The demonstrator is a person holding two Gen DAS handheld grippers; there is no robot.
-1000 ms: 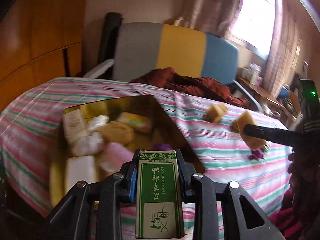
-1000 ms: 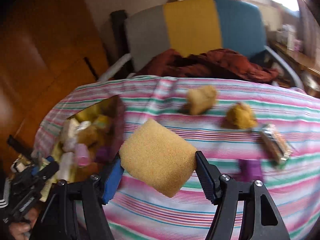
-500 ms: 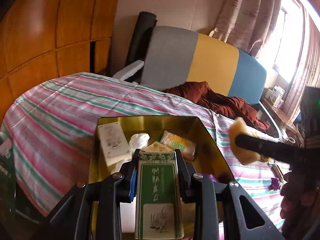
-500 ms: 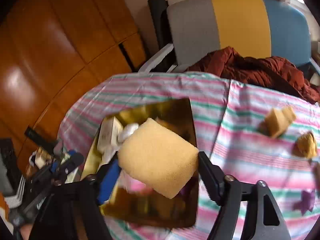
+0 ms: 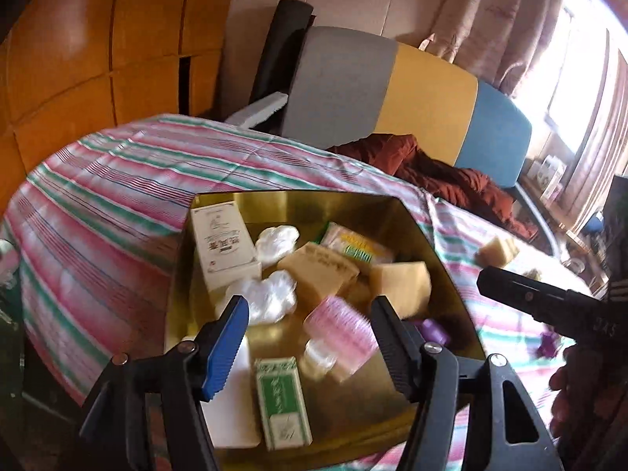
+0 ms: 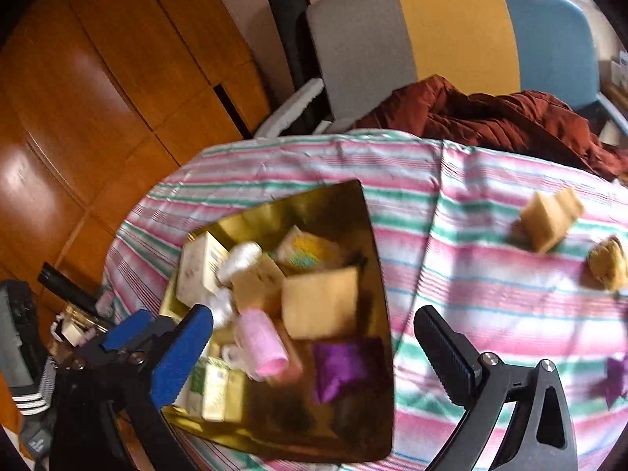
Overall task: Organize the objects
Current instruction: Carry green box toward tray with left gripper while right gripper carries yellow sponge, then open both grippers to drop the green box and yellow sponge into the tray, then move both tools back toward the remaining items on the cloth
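Note:
A gold tray [image 5: 439, 243] [image 6: 376, 282] sits on the striped tablecloth and holds several items. My left gripper [image 5: 310, 333] is open and empty above its near end. The green-and-white box [image 5: 280, 406] lies flat in the tray just below it. My right gripper [image 6: 314, 357] is open and empty over the tray. The yellow sponge [image 6: 320, 302] [image 5: 402, 286] lies in the tray beside a pink roller [image 6: 261, 345] [image 5: 339, 331]. A white box [image 5: 223, 245] and a purple bag [image 6: 341, 369] also lie in the tray.
On the cloth to the right lie a tan sponge piece [image 6: 549, 221], a yellowish lump [image 6: 608, 263] and a purple star [image 6: 616, 378]. A grey, yellow and blue chair [image 5: 392, 90] with a red-brown garment [image 6: 490, 121] stands behind the table. Wooden cabinets [image 5: 98, 39] fill the left.
Both grippers opened over the tray. The green-and-white box dropped from my left gripper into the tray, and the yellow sponge dropped from my right gripper into the tray.

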